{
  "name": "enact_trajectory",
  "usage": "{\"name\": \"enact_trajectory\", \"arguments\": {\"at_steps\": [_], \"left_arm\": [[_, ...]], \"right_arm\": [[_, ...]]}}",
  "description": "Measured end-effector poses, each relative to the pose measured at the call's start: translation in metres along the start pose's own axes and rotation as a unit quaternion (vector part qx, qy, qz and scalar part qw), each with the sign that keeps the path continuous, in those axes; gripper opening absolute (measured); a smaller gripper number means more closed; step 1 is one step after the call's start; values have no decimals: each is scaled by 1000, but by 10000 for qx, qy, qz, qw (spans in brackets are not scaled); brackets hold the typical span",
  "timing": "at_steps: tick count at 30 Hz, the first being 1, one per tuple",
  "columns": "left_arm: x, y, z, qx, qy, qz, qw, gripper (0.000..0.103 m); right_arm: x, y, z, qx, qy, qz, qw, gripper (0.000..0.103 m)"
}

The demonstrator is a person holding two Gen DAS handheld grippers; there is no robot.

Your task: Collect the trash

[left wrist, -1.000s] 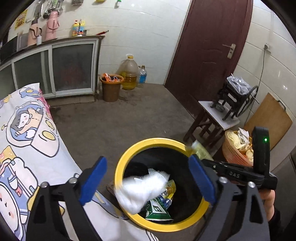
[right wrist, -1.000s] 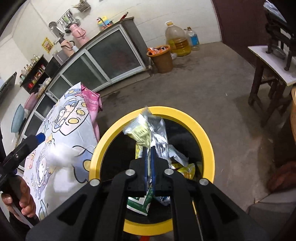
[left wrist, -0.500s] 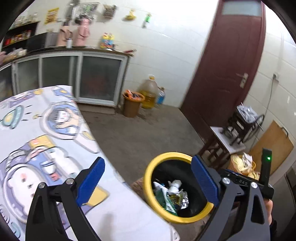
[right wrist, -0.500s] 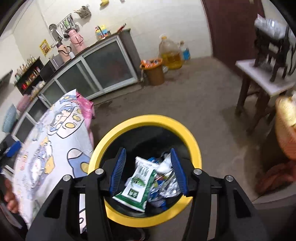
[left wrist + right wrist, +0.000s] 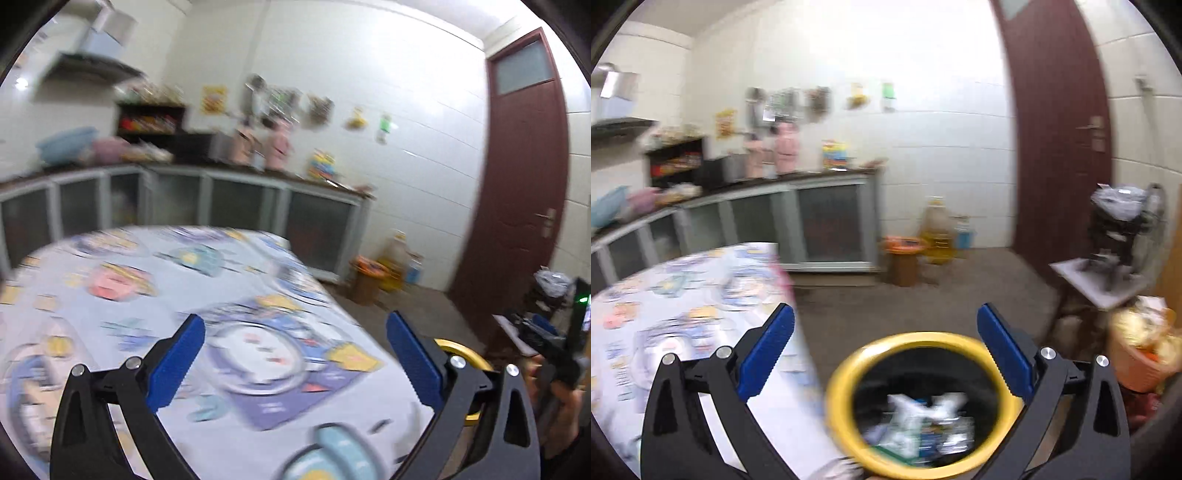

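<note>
A black bin with a yellow rim (image 5: 849, 365) stands on the floor beside the table; wrappers and crumpled white trash (image 5: 923, 424) lie inside it. My right gripper (image 5: 886, 358) hovers above the bin, its jaws opening wide with nothing between them. My left gripper (image 5: 295, 358) is over the cartoon-print tablecloth (image 5: 147, 295), its jaws still opening and empty. Only a sliver of the bin's yellow rim (image 5: 465, 352) shows behind the left gripper's right finger. In the left wrist view the other gripper (image 5: 546, 339) and a hand (image 5: 565, 398) appear at the right edge. Both views are blurred.
Glass-front cabinets (image 5: 827, 221) line the back wall. A brown pail (image 5: 905, 254) and an oil jug (image 5: 936, 229) stand near the dark red door (image 5: 1060, 147). A small table (image 5: 1104, 284) and an orange basket (image 5: 1141, 354) sit at the right.
The right gripper opened and dropped its wrappers into the bin, then rose. The left gripper swung left and up from the bin to over the tablecloth. The white wad now lies in the bin.
</note>
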State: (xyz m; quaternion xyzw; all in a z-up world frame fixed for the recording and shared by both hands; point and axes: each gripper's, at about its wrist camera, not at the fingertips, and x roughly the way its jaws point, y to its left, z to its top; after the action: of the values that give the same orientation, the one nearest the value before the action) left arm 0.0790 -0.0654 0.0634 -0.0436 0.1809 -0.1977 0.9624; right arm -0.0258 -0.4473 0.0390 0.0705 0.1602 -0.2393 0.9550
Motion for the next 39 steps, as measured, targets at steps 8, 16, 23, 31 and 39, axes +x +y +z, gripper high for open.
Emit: {"name": "enact_trajectory", "arguments": {"at_steps": [8, 16, 23, 31, 39], "left_arm": [[-59, 36, -24, -432, -285, 1456, 9880, 95], [-60, 49, -59, -306, 524, 1766, 9824, 95], [-64, 58, -90, -778, 694, 1915, 9759, 95], [-60, 55, -101, -819, 821, 1881, 9753, 95], [-59, 57, -102, -875, 845, 1823, 9757, 95]], "right_arm": [[-53, 77, -23, -116, -235, 456, 9986, 95], [-80, 112, -56, -310, -282, 172, 9990, 95], [-78, 121, -75, -353, -11, 394, 9986, 95], [-82, 132, -90, -600, 45, 493, 9970, 95], [-79, 138, -93, -711, 144, 545, 9959, 95]]}}
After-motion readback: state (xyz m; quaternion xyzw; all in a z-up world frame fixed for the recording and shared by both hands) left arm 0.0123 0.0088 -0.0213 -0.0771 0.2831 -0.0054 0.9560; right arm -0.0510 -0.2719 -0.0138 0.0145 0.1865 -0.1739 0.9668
